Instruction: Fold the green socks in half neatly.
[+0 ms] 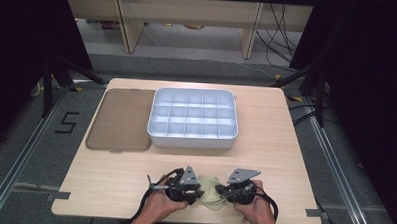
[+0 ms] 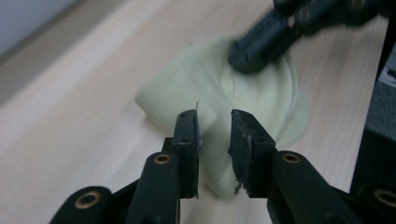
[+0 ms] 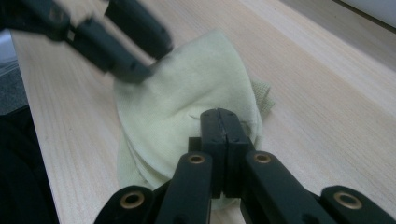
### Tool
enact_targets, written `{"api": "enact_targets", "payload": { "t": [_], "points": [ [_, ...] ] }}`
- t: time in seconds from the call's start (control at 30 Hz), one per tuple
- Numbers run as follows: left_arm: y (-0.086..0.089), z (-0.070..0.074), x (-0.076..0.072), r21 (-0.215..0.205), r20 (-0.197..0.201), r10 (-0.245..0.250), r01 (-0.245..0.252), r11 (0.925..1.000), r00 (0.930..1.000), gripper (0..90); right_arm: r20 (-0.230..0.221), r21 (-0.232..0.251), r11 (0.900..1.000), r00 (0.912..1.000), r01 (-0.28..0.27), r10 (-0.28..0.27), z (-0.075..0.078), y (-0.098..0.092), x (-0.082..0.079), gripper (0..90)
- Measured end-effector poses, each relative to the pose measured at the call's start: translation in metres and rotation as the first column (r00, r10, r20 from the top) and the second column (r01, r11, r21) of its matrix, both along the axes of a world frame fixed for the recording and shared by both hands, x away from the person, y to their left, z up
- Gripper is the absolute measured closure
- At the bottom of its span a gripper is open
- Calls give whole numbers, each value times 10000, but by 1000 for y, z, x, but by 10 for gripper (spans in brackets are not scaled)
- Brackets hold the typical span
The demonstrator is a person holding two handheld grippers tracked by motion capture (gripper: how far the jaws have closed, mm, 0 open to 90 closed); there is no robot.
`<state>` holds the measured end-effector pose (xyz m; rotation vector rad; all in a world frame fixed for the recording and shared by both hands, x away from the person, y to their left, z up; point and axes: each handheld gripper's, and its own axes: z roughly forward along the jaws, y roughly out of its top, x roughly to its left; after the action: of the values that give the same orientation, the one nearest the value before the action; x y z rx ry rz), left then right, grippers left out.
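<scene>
a pale yellow-green cloth (image 1: 212,191) lies bunched on the table (image 1: 275,144), close to the near edge and about midway along it, between the two grippers. the left gripper (image 1: 196,196), held in the person's left hand (image 1: 159,204), sits at the cloth's left side; in the left gripper view its jaws are spread a little, with a fold of the cloth (image 2: 224,107) showing in the gap between them, and i cannot tell whether the pads touch it. the right gripper (image 1: 222,192), held in the right hand (image 1: 255,210), sits at the cloth's right side; in the right gripper view its jaws are pressed together over the cloth (image 3: 187,107), and whether any fabric is caught between them i cannot tell.

each gripper view also shows the other gripper's black jaws, blurred, reaching onto the far part of the cloth.

farther back, near the middle of the table, stands a white tray (image 1: 193,140) split into a grid of small compartments. just beside it on the left a flat brownish translucent lid (image 1: 121,120) lies toward the left edge. the floor left of the table bears a black mark reading 5 (image 1: 67,122).
</scene>
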<state>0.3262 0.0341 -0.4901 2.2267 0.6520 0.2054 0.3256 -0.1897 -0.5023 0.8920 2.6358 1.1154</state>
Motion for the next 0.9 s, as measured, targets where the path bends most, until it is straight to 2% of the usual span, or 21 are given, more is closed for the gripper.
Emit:
{"api": "enact_targets", "payload": {
  "t": [0.03,0.1,0.13,0.17,0.23,0.27,0.33,0.6,0.63,0.7,0.8,0.83,0.9],
  "points": [
    [-7,5,6,85,209,-141,140,9999,9997,755,103,-10,10000,9999,-61,61,0,0,1,900],
    [-11,6,11,188,324,-303,297,9994,9990,799,17,45,10000,10000,-77,77,-1,-1,2,900],
    [-15,5,15,306,356,-228,217,9993,9991,799,17,45,10000,10000,-77,77,-1,-1,2,900],
    [-18,3,19,468,324,-281,266,9985,9991,840,0,120,9999,10000,-6,6,-1,-1,0,900],
    [-20,-4,25,658,75,-263,257,9975,9996,856,68,111,9999,10000,-9,8,-1,-2,1,900],
    [-21,-8,26,671,-98,-296,302,9973,9995,888,128,102,9999,9999,-4,2,-1,-2,1,900],
    [-20,-11,26,831,-195,-319,334,9960,9993,893,77,94,10000,10000,-24,24,-1,-2,1,900],
    [-17,-14,27,546,-244,-310,323,9980,9992,893,199,26,9999,9997,-143,142,0,-2,1,900],
    [-18,-14,27,572,-261,-235,249,9981,9994,892,182,318,9995,9998,29,-34,5,-3,2,896],
    [-18,-14,27,588,-201,-299,310,9978,9994,892,545,601,9982,9985,62,-94,12,-3,6,896],
    [-18,-14,27,621,-215,-187,200,9979,9996,892,732,715,9972,9969,225,-278,15,-3,11,896],
    [-17,-14,27,700,-160,-207,218,9973,9997,892,735,465,9986,9969,260,-294,14,-4,13,896],
    [-17,-15,27,517,-136,-284,291,9982,9995,890,722,-343,9990,9970,300,-275,1,-5,15,897]
  ]
}}
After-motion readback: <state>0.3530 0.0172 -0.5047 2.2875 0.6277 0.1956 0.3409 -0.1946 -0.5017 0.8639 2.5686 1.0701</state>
